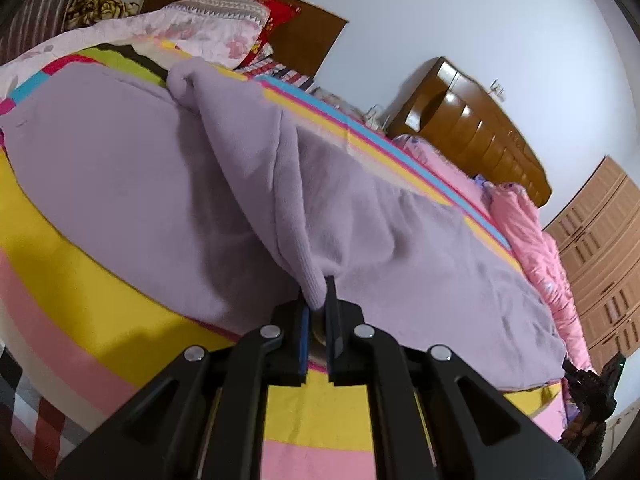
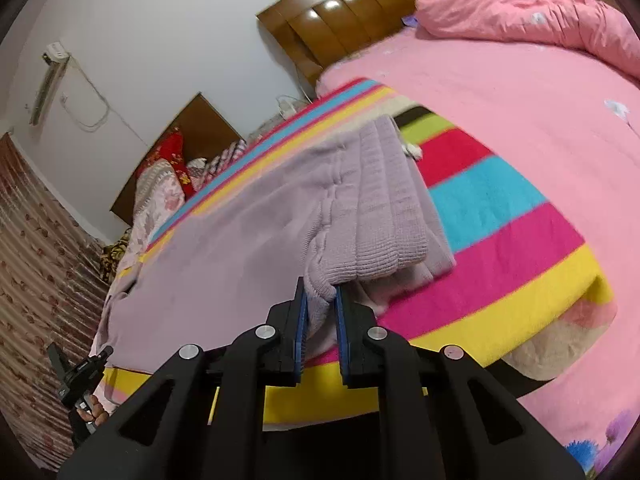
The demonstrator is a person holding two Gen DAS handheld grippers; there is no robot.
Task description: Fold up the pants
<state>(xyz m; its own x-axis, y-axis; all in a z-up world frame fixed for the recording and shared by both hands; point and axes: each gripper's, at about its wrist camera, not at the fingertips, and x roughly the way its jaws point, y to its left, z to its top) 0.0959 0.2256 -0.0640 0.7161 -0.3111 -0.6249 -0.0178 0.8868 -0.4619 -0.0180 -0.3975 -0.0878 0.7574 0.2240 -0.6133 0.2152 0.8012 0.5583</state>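
Observation:
Lilac fleece pants (image 1: 132, 184) lie spread on a bright striped blanket (image 1: 316, 412) on a bed. My left gripper (image 1: 319, 294) is shut on a ribbed cuff of the pants and holds it lifted, so one leg drapes over the rest. In the right wrist view the pants (image 2: 224, 240) stretch away to the left. My right gripper (image 2: 320, 296) is shut on the ribbed waistband (image 2: 384, 208) and holds it raised above the blanket (image 2: 500, 220). The left gripper also shows in the right wrist view (image 2: 80, 368), and the right gripper in the left wrist view (image 1: 592, 380).
A pink quilt (image 2: 532, 12) is bunched on a pink sheet (image 2: 520, 92) beside the blanket. A wooden headboard (image 1: 476, 128) stands against the white wall. Pillows and folded bedding (image 1: 224, 20) are piled at the far end. A wardrobe (image 1: 600, 260) stands right. A curtain (image 2: 36, 260) hangs left.

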